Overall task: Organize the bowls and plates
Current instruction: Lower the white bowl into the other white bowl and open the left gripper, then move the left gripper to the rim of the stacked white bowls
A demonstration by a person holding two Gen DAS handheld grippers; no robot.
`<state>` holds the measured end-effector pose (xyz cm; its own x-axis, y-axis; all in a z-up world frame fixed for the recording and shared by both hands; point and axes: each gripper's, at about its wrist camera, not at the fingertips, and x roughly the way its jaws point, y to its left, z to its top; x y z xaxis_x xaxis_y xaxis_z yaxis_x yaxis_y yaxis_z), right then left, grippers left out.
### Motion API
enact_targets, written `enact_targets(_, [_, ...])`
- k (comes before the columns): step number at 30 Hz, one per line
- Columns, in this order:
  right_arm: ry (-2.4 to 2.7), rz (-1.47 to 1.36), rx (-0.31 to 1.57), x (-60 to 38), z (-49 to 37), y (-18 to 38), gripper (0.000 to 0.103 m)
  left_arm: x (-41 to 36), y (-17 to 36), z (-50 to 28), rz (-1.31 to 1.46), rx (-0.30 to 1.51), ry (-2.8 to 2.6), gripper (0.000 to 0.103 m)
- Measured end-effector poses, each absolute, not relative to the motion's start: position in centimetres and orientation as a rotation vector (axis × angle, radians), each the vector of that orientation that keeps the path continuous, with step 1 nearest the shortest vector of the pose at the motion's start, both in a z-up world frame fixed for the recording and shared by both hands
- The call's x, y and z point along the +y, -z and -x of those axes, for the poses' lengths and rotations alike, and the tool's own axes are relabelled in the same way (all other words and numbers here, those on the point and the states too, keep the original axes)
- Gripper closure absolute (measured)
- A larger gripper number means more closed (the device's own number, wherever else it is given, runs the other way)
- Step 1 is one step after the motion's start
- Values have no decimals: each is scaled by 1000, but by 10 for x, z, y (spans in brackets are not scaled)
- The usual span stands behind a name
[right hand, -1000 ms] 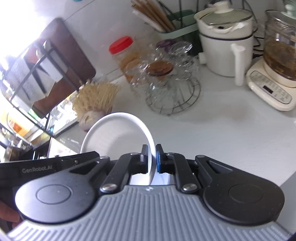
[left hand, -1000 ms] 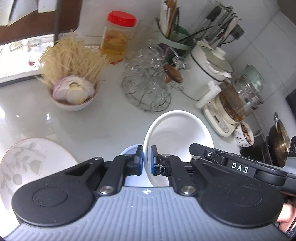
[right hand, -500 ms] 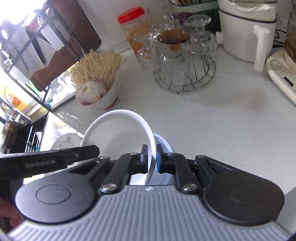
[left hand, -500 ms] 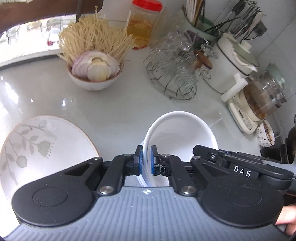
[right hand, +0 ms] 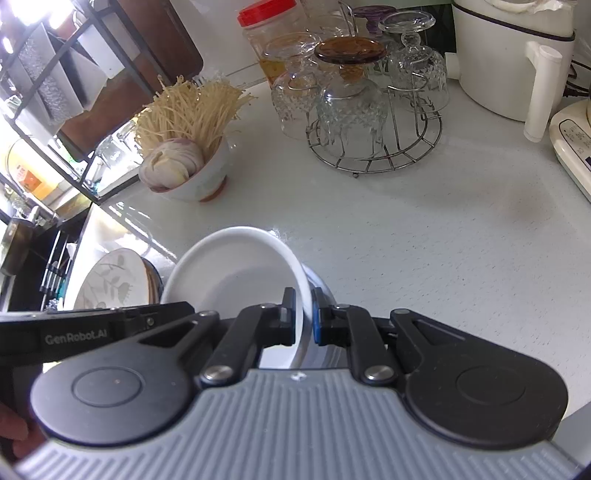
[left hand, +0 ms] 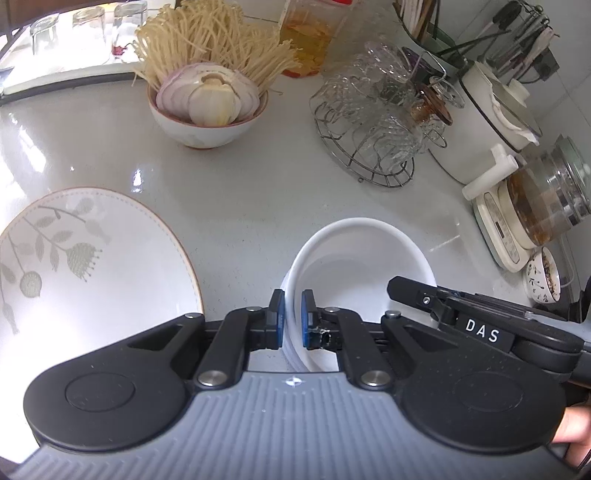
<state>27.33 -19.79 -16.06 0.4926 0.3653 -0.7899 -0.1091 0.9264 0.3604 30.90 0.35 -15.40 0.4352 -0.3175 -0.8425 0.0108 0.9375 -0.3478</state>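
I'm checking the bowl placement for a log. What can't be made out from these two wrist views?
- White bowl: its base and what is under it, hidden in both views by the gripper bodies.
- Leaf-pattern plate: cut off by the left view's edge.
- Small patterned cup: contents too small to identify, left view.

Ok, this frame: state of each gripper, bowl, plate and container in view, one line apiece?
left gripper: shut on the white bowl's rim
right gripper: shut on the opposite rim
white bowl: empty, gripped on both sides
floral plate: flat on the counter, empty
onion bowl: upright, full
glasses: upside down on the wire rack
red-lid jar: lid on
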Motion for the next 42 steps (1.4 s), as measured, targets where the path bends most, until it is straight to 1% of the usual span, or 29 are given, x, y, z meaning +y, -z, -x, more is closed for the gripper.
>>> enact_targets(1, [-287, -277, 1019, -198, -273, 159, 90, 4, 154, -308, 314, 1106, 203, 85])
enact_targets(2, [-284, -282, 1022, -199, -273, 159, 90, 4, 153, -308, 317, 1104, 200, 75])
enact_targets(3, [-282, -287, 1022, -200, -273, 158, 90, 5, 152, -307, 320, 1097, 206, 71])
enact_targets(4, [-278, -289, 1023, -201, -273, 157, 90, 5, 150, -306, 317, 1091, 212, 69])
enact_targets(6, [-266, -289, 1028, -202, -274, 155, 90, 5, 147, -304, 305, 1093, 216, 69])
enact_targets(8, [-240, -302, 1027, -205, -274, 150, 87, 9, 141, -300, 302, 1085, 227, 69])
enact_targets(9, [-227, -310, 1018, -206, -273, 146, 82, 10, 138, -298, 299, 1082, 231, 69])
enact_targets(10, [-214, -319, 1004, -207, -271, 143, 66, 12, 135, -297, 297, 1076, 238, 69])
enact_targets(12, [-192, -337, 972, -209, -267, 136, 47, 16, 129, -293, 298, 1061, 253, 69])
enact_targets(20, [-127, -367, 891, -201, -236, 110, 47, 32, 102, -275, 265, 1002, 366, 69])
enact_targets(28, [-36, -429, 819, -175, -185, 103, 47, 45, 83, -250, 196, 963, 490, 69])
enact_targets(36, [45, -459, 796, -156, -153, 103, 47, 69, 91, -228, 176, 983, 540, 69])
enact_targets(42, [72, -466, 830, -150, -141, 105, 47, 75, 104, -220, 210, 1020, 568, 67])
